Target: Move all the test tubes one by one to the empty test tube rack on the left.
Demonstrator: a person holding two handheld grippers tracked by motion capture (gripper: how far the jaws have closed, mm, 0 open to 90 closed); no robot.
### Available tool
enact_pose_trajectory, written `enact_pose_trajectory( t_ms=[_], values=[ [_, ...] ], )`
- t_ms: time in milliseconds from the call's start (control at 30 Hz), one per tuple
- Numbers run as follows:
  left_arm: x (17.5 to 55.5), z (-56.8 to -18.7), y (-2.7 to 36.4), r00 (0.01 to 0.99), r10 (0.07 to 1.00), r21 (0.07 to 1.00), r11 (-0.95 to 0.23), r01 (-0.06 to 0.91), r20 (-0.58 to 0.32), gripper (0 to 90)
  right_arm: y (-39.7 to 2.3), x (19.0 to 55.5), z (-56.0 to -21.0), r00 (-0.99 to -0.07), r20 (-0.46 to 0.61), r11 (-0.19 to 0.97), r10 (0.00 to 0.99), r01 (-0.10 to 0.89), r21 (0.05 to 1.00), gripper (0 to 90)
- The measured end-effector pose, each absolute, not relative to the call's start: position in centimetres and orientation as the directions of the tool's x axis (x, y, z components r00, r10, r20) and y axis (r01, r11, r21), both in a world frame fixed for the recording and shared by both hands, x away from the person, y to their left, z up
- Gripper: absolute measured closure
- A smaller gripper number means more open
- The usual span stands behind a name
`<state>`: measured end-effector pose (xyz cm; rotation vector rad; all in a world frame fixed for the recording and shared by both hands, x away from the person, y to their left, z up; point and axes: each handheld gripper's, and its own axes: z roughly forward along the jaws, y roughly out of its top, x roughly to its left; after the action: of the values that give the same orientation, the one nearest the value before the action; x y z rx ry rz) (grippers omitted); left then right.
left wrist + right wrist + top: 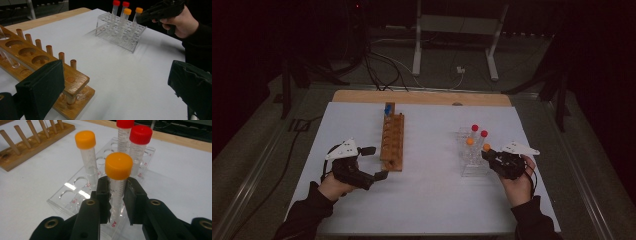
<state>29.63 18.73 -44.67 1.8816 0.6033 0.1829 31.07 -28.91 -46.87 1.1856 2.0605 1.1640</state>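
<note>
Orange-capped plastic tube [117, 180], light, stiff and slick, stands in the clear rack [75, 195] at frame centre, the right gripper [117, 202] clamped just below its cap, while the left gripper [112, 92] hangs open.

- A lab-style recording room, dim around a lit white table [432, 200].
- Clear tube rack [75, 192] and wooden test-tube rack [392, 142] on it.
- At 12 o'clock, a desk frame [457, 40] and floor cables [382, 70].
</note>
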Motion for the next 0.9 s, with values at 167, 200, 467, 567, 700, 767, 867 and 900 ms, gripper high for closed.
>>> enact_pose_trajectory(
  t_ms=[167,200,467,567,700,767,867,900],
  values=[
    [29.5,-44.6,18.6,0.865,0.477,0.906,-0.279,0.319,-0.157,1.8,-29.1,30.7,-45.7,-0.504,-0.005,0.246,0.864,0.413,0.877,75.0],
    [29.5,-44.5,18.6,0.865,0.478,0.907,-0.280,0.316,-0.154,1.8,-29.2,30.6,-45.5,-0.506,-0.009,0.249,0.862,0.408,0.878,75.0],
    [29.5,-44.4,18.7,0.866,0.475,0.910,-0.274,0.312,-0.155,1.8,-29.3,29.7,-43.4,-0.499,-0.030,0.238,0.866,0.359,0.903,75.0],
    [29.5,-44.3,18.7,0.866,0.474,0.911,-0.270,0.313,-0.157,1.8,-29.2,29.2,-42.6,-0.490,-0.039,0.231,0.871,0.337,0.913,75.0],
    [29.4,-44.2,18.4,0.869,0.468,0.911,-0.269,0.312,-0.159,1.8,-28.8,28.3,-41.4,-0.505,-0.049,0.229,0.862,0.301,0.926,75.0],
    [29.4,-44.2,18.3,0.870,0.467,0.911,-0.270,0.312,-0.159,1.8,-28.3,27.9,-40.9,-0.523,-0.050,0.231,0.851,0.286,0.930,75.0],
    [29.3,-44.2,18.0,0.874,0.460,0.911,-0.275,0.308,-0.157,1.8,-27.1,27.5,-40.5,-0.558,-0.054,0.243,0.828,0.270,0.932,75.0],
    [29.3,-44.1,18.0,0.875,0.457,0.911,-0.275,0.308,-0.158,1.8,-26.8,27.4,-40.4,-0.571,-0.055,0.249,0.819,0.268,0.931,75.0]
  ],
)
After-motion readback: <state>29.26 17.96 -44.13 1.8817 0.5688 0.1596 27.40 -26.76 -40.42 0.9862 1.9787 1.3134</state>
